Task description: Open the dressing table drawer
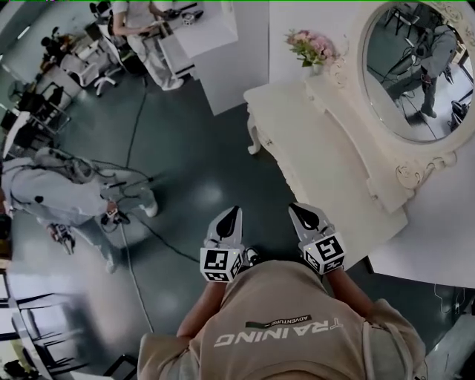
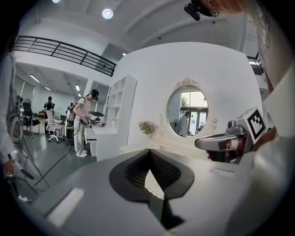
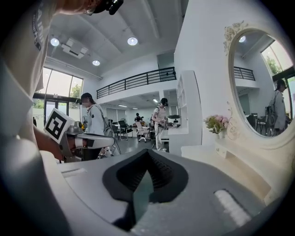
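The white dressing table stands at the right, with an oval mirror and pink flowers on it. Its drawer front does not show from above. Both grippers are held level in front of the person's body, over the dark floor, short of the table's near end. My left gripper is shut and holds nothing. My right gripper, closer to the table, is also shut and holds nothing. In the right gripper view the tabletop and mirror lie ahead to the right. The left gripper view has the mirror straight ahead.
A person in grey crouches on the floor at the left, with cables running across it. A white desk and shelf unit stands behind the table, with another person at it. Office chairs stand at the far left.
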Tool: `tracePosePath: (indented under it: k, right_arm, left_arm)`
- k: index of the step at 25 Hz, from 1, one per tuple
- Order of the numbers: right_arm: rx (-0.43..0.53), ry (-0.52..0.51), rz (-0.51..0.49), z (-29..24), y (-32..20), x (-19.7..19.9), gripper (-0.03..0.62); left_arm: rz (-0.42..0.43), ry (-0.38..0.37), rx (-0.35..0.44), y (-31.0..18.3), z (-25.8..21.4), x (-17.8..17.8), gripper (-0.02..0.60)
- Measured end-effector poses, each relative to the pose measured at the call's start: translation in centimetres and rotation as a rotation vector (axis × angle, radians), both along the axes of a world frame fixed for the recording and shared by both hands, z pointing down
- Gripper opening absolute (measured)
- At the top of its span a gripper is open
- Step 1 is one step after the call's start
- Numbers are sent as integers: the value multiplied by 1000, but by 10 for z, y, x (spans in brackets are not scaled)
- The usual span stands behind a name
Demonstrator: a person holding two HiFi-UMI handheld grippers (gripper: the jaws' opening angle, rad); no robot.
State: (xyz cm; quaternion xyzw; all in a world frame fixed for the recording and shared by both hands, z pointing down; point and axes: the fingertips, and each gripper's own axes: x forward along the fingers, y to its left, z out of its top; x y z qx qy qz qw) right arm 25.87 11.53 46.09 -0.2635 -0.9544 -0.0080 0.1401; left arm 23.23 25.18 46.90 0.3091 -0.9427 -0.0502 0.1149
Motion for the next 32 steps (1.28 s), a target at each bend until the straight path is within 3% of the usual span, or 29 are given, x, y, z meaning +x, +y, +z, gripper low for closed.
tracePosePath:
  k: [7, 19, 25, 32]
  right_arm:
    - [19, -13, -1, -2, 44, -23, 2]
    - [73, 74, -16, 28, 61, -62, 2]
    - [34, 110, -44, 43, 73, -111, 2]
    - [-11, 84, -49, 43, 73, -216, 2]
  left_arm:
    - [-12, -7, 14, 44, 0, -16, 18]
    - [-79, 104, 62, 78, 50, -58, 18]
    - [-99, 142, 37, 86, 55, -99, 18]
    - [-69, 130, -42, 85, 42, -196, 18]
